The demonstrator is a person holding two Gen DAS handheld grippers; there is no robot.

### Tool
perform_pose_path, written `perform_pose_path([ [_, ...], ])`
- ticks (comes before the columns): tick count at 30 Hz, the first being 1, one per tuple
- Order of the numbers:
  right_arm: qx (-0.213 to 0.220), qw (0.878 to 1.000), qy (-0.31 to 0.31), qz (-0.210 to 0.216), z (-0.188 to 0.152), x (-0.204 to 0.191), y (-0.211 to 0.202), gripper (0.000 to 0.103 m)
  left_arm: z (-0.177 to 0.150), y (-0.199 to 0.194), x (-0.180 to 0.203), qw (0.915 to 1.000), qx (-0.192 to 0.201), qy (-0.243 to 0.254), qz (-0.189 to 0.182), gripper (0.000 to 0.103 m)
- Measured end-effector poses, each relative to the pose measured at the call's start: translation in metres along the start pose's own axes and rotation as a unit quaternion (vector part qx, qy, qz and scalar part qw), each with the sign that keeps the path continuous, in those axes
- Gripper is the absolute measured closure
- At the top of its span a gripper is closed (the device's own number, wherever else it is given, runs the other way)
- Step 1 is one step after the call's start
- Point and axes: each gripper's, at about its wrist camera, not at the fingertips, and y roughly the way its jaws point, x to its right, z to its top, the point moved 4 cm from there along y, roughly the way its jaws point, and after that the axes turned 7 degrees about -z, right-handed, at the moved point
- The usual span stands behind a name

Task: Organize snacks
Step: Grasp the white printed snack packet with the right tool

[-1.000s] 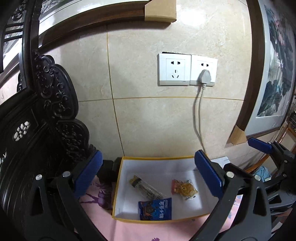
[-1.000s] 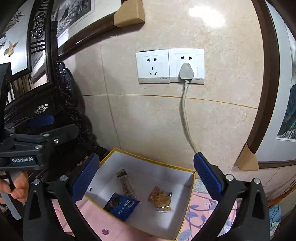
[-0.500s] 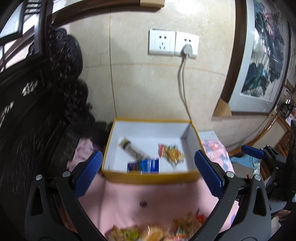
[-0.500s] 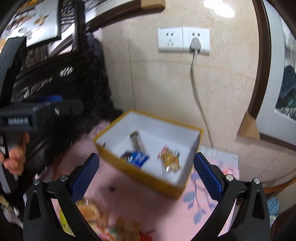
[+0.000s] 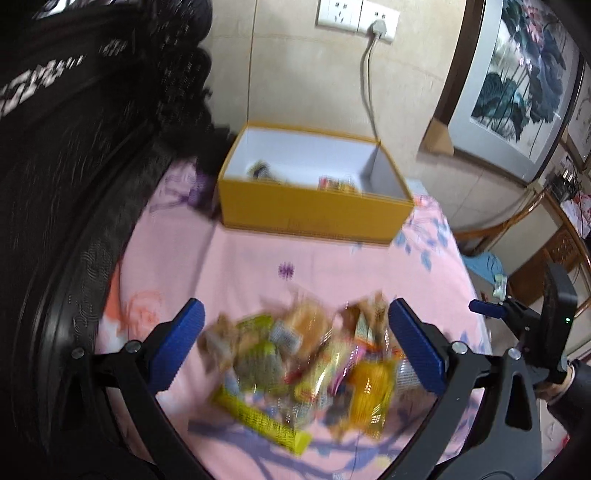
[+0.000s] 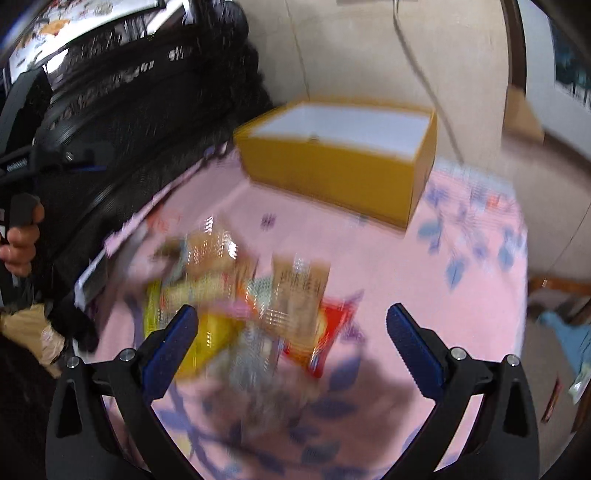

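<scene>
Early stage: my left gripper [image 5: 295, 341] and right gripper [image 6: 291, 338], both wide open and empty, overlook the snack pile [image 5: 306, 373]; yellow box [image 5: 314, 212] ahead holds few packets.

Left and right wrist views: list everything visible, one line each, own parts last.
box: one, yellow outside, white inside, open, at the cloth's far end by the wall.
snacks in box: at least two, blurred.
snack pile: many wrappers, yellow, green, orange, red, on the near cloth.
cloth: one, pink, floral.
wall socket: white, one plug in.
framed painting: right wall.
carved furniture: dark, left.
left hand-held gripper: open.
right hand-held gripper: open.
</scene>
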Motion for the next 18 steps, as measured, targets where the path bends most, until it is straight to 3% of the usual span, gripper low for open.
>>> perform_pose_path([
  [5,-0.023,0.999,-0.041,0.025,-0.031,-0.021,0.014,0.004,-0.043,-0.001,-0.01,0.999,-0.035,-0.003,0.026,0.002],
  [9,-0.039,0.994,-0.096,0.035,-0.038,-0.038,0.026,0.017,-0.067,-0.002,-0.021,0.9971,-0.059,-0.019,0.045,0.002],
  [18,-0.075,0.978,-0.188,0.044,-0.04,-0.054,0.059,0.023,-0.087,-0.014,-0.031,0.994,-0.069,-0.048,0.071,0.002],
])
